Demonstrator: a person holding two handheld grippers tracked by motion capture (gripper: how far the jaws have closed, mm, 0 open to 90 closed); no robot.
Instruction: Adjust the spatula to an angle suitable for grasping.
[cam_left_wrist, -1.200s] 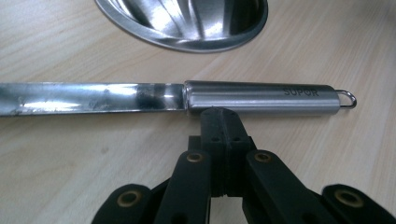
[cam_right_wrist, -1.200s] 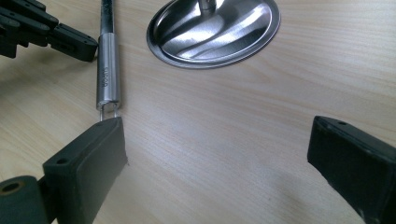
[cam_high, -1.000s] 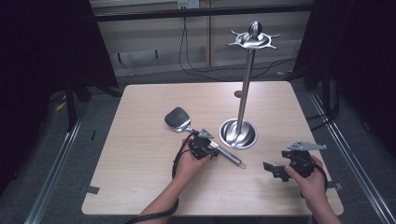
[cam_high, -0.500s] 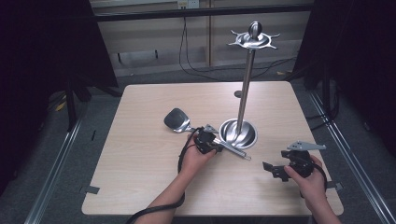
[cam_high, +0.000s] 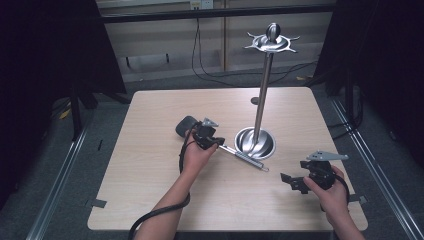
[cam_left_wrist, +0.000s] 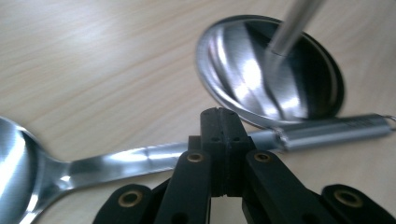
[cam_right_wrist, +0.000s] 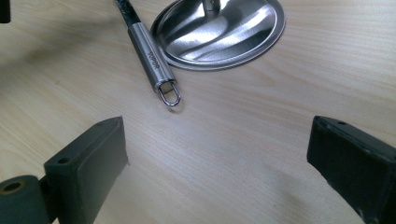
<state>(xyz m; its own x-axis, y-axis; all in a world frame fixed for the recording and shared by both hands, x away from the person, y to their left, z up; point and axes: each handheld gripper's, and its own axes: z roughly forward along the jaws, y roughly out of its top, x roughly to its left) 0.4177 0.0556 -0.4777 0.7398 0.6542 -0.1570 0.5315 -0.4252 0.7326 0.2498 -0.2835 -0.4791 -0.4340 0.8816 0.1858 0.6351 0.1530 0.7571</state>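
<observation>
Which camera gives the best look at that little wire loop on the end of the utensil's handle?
The right gripper view: the hanging loop lies sharp and close on the wooden table, beside the stand's round base. The left gripper view catches it at the right edge, blurred. In the high view it is a tiny speck.

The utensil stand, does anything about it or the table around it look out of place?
Nothing looks spilled or damaged. The stand is upright with bare hooks, while a ladle lies beside its base, its handle clamped in the left tool.
</observation>
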